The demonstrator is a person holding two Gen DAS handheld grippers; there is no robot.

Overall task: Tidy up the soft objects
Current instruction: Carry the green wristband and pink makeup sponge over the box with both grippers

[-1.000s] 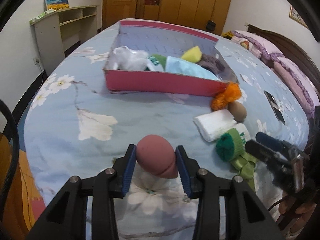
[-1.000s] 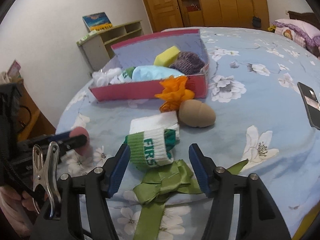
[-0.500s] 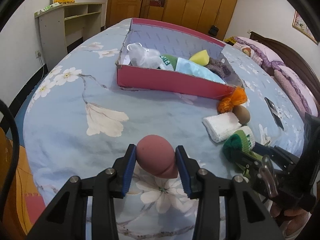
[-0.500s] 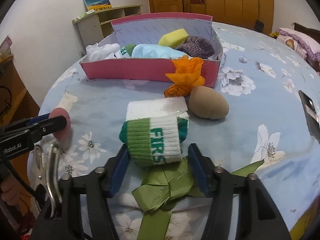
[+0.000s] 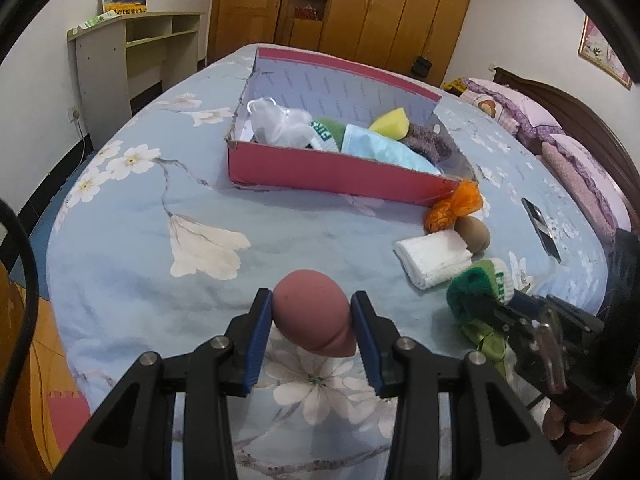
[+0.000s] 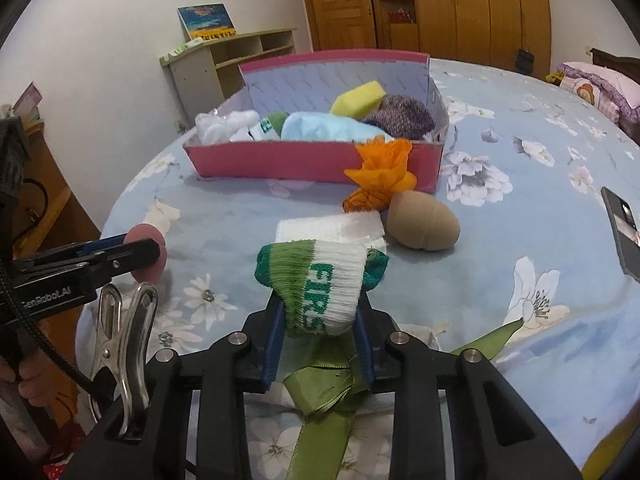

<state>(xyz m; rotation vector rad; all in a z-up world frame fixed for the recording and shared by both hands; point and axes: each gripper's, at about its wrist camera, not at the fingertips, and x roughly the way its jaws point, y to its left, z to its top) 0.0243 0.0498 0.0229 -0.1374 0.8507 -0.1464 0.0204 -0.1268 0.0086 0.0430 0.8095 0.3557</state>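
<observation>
Two grasps made, both items up for transfer; left gripper (image 5: 313, 320) clamped on the dusty-pink makeup sponge (image 5: 312, 318), pads pressing both its flanks, held over the near edge of the bed (image 5: 120, 240); right gripper (image 6: 320, 320) squeezed shut on the rolled green-and-white sock (image 6: 320, 280), lettering "FIRS" showing, roll pinched at its lower end, apparently lifted just clear of the green ribbon (image 6: 320, 396) under it, though contact is hard to rule out. Step in hand, as I read it: carry phase, pick done, drop not yet done. Red cardboard box (image 5: 340, 170) sits toward the far middle of the bed, already holding a plastic bag, another sock, a light blue cloth, a yellow sponge and a purple knit piece. Loose on the bed near the box's right front corner: orange fabric flower (image 6: 380, 176), tan makeup sponge (image 6: 424, 222), folded white towel (image 6: 332, 230); phone (image 6: 624, 232) at the right edge. Next move calls for carrying each item forward over the box's front wall, then parting the jaws above free space; left side of the box looks crowded by the bag, so aim mid-box; watch the ribbon doesn't snag and drag along with the sock.
</observation>
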